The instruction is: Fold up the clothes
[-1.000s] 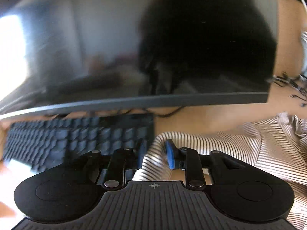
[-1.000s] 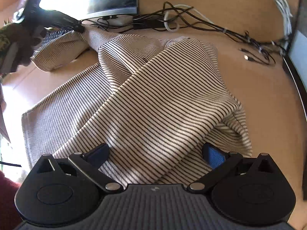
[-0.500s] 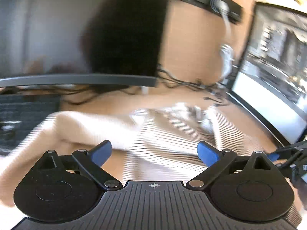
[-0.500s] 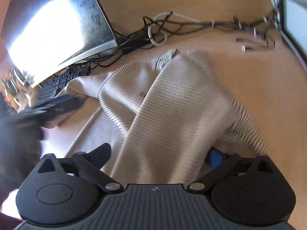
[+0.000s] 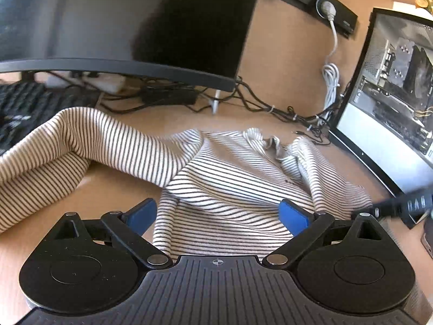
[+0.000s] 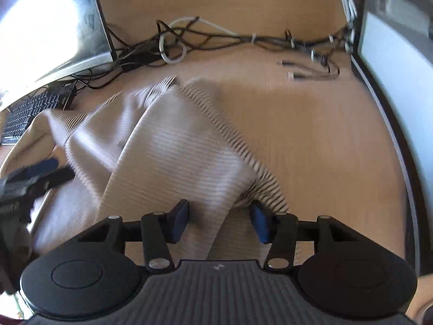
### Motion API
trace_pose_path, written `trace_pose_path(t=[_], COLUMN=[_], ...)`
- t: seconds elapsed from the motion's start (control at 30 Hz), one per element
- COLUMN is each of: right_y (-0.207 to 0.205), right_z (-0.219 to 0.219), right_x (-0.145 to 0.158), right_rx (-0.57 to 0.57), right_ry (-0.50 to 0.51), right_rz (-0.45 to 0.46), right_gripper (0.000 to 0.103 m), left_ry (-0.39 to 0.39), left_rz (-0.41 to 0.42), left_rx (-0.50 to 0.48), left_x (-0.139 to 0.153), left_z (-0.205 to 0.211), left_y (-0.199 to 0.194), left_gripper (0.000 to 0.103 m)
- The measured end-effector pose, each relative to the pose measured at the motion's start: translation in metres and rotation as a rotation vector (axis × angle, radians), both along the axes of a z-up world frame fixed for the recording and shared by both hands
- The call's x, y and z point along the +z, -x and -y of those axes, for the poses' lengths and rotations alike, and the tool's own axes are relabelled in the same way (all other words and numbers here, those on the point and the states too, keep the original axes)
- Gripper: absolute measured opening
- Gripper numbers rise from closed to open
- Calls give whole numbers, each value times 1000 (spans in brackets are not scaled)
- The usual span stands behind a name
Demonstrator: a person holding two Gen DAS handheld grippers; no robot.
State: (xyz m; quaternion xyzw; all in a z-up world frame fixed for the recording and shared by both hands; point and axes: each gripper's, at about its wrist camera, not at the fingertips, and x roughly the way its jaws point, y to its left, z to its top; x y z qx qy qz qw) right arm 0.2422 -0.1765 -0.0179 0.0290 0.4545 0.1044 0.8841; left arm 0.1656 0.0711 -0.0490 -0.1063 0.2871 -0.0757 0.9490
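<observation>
A cream shirt with thin dark stripes [image 5: 232, 178] lies rumpled on the wooden desk [image 5: 113, 189]; one sleeve [image 5: 81, 146] stretches off to the left. My left gripper [image 5: 216, 215] is open and empty, jaws wide, just above the shirt's near part. In the right wrist view the shirt [image 6: 167, 146] is motion-blurred. My right gripper [image 6: 220, 220] is partly closed around a fold of the shirt, the pads still apart from the cloth. The left gripper [image 6: 40, 173] shows at the left edge there; the right one [image 5: 400, 205] shows at the right edge of the left wrist view.
A dark monitor [image 5: 121, 27] and a keyboard [image 5: 24, 108] stand at the back left. Tangled cables [image 6: 216, 38] run along the back wall. A second lit screen [image 5: 392, 103] stands at the right edge of the desk.
My left gripper opened, let go of the sleeve and swung right over the shirt body. My right gripper's jaws narrowed around the shirt fold and the shirt shifted.
</observation>
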Motion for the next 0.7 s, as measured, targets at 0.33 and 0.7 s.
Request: trace_pose_path(t=[0.33, 0.7], right_y=[-14, -43], right_z=[-61, -79], right_x=[34, 23], right_rx=[37, 361], right_ry=[82, 637], right_rz=[128, 233], right_gripper=[70, 9], left_ry=[-1, 65], left_rz=[5, 31], left_rx=[97, 210], left_x=[3, 2], left_z=[0, -18], left_y=[19, 26], left_gripper=[102, 103])
